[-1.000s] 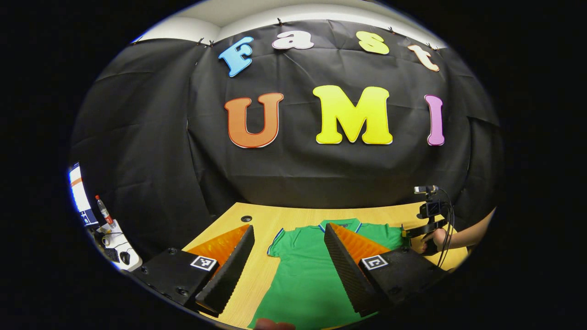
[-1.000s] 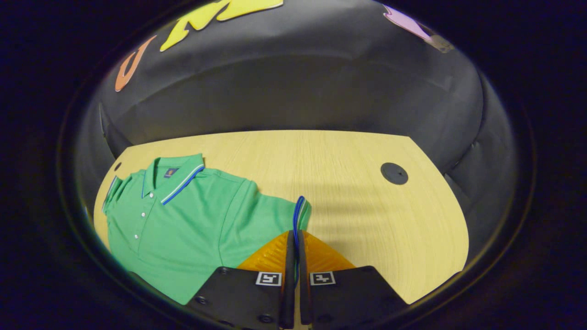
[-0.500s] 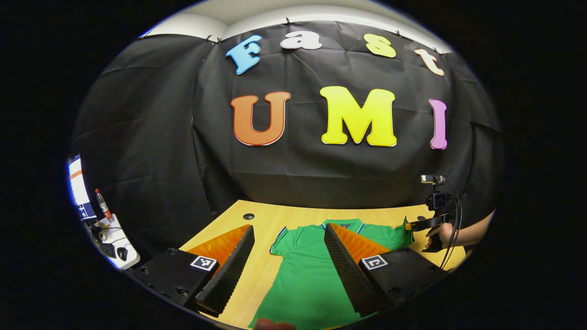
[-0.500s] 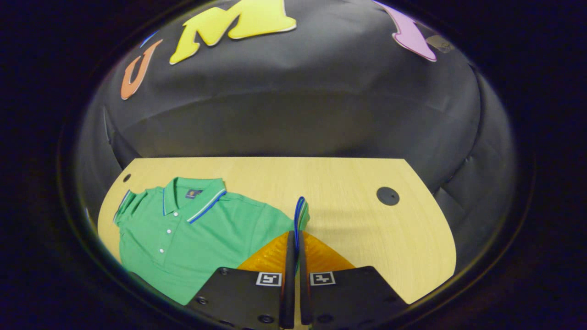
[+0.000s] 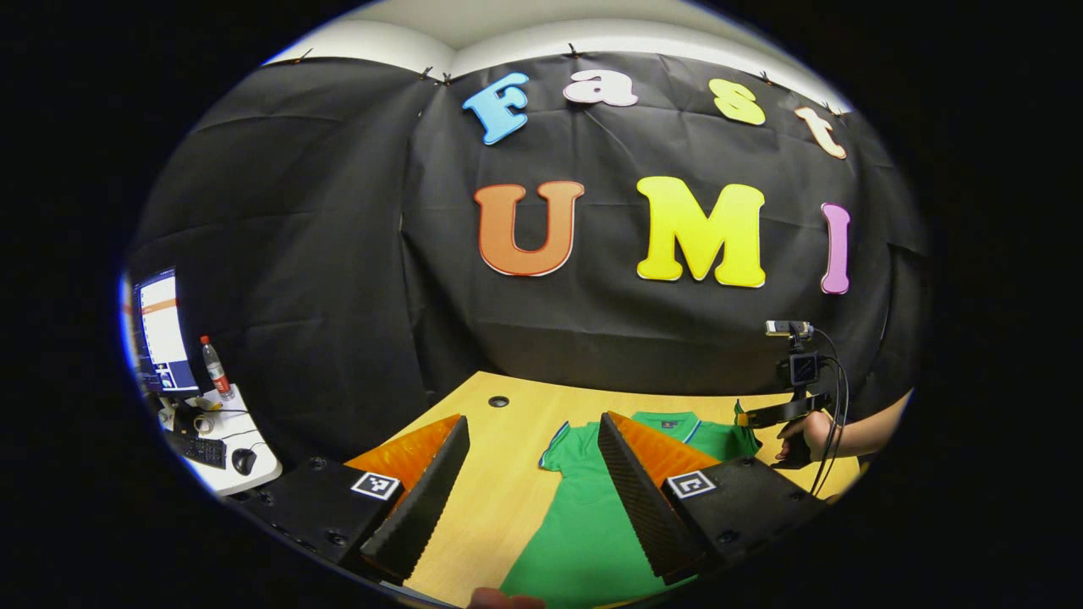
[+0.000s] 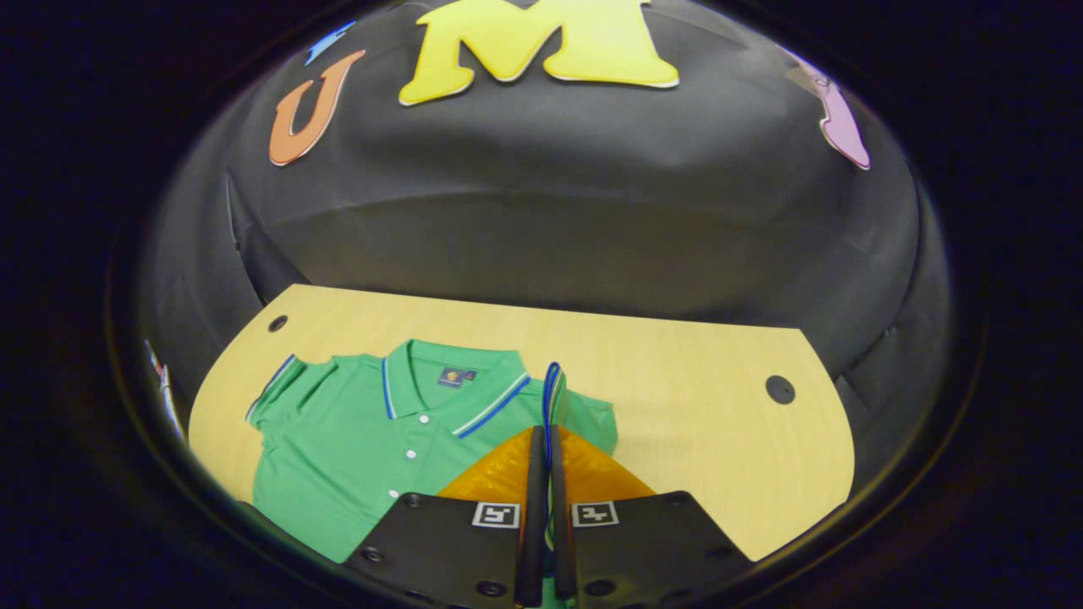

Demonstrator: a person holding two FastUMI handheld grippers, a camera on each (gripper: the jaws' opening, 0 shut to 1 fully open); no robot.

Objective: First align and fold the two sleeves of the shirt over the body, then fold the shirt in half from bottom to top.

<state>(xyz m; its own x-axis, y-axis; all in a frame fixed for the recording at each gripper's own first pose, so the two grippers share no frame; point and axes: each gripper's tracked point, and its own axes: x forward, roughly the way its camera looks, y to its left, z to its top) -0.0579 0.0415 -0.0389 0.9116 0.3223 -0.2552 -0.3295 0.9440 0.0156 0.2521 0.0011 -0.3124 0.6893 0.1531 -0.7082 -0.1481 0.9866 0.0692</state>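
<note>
- Your green short-sleeved polo shirt (image 6: 355,440) with blue-and-white trim lies face up, collar toward the booth wall.
- Its blue-edged right sleeve cuff (image 6: 552,397) stands lifted above the chest; the other sleeve (image 6: 283,393) lies flat.

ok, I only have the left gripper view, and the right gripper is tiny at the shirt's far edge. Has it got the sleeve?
Observer: Yes. In the right gripper view the right gripper is shut on the blue-trimmed cuff of the green polo shirt; the cuff stands up between its fingers.
Operator: Other sleeve?
Observer: The opposite sleeve lies flat on the pale wooden table, spread outward and not folded yet.
Operator: Front side up?
Observer: Yes, the white buttons face up below the collar.
</note>
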